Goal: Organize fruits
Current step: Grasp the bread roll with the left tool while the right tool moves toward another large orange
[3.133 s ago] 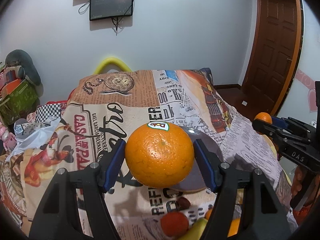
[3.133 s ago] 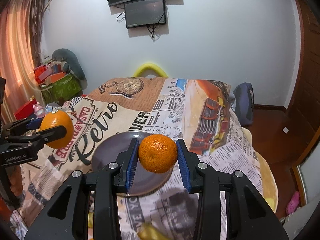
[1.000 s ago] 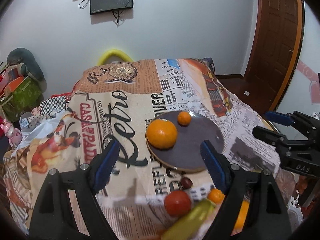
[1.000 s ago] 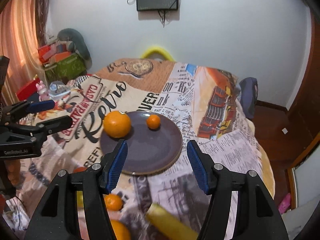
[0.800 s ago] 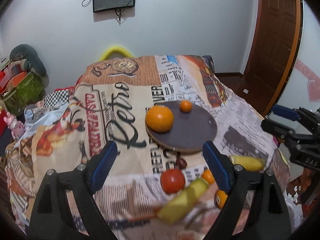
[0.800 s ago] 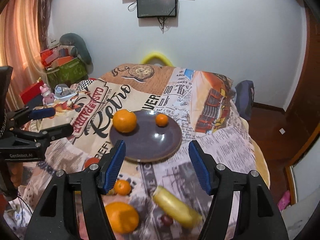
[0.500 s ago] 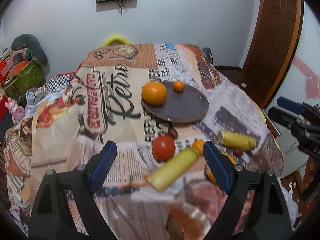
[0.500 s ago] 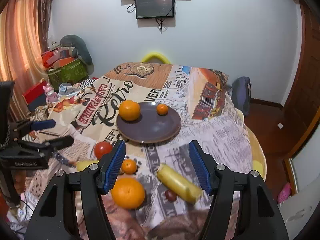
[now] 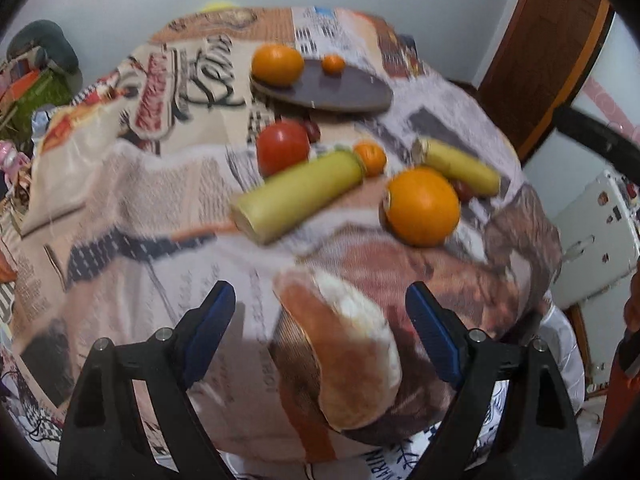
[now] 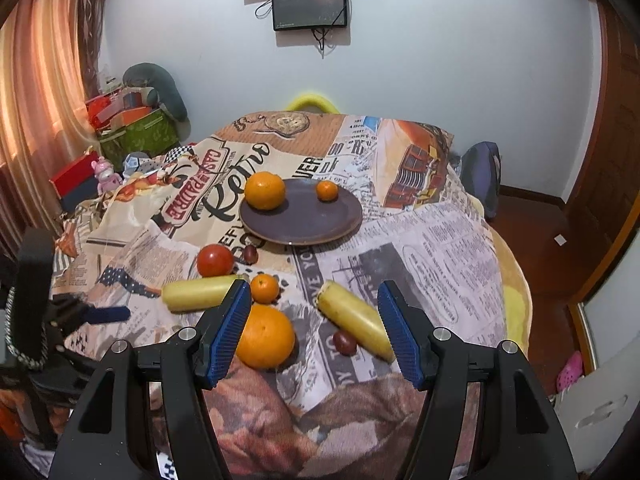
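Already the round dark-purple plate (image 10: 316, 229) at twelve o'clock on the newsprint-patterned cloth surface (image 10: 440, 248) carries a large orange (image 10: 264, 191) at its ten o'clock rim and a small mandarin (image 10: 327, 191) near one o'clock. Both the left gripper (image 9: 320, 328) and the right gripper (image 10: 314, 330) hover with fingers spread wide and empty, so the step in hand looks like choosing the next fruit. Nearest the right gripper lie another big orange (image 10: 265, 337) at about eleven o'clock, a small tangerine (image 10: 264, 288), a red tomato (image 10: 215, 260) and two pale yellow banana pieces (image 10: 354, 320); the next move probably calls for lowering the open fingers around one and closing.
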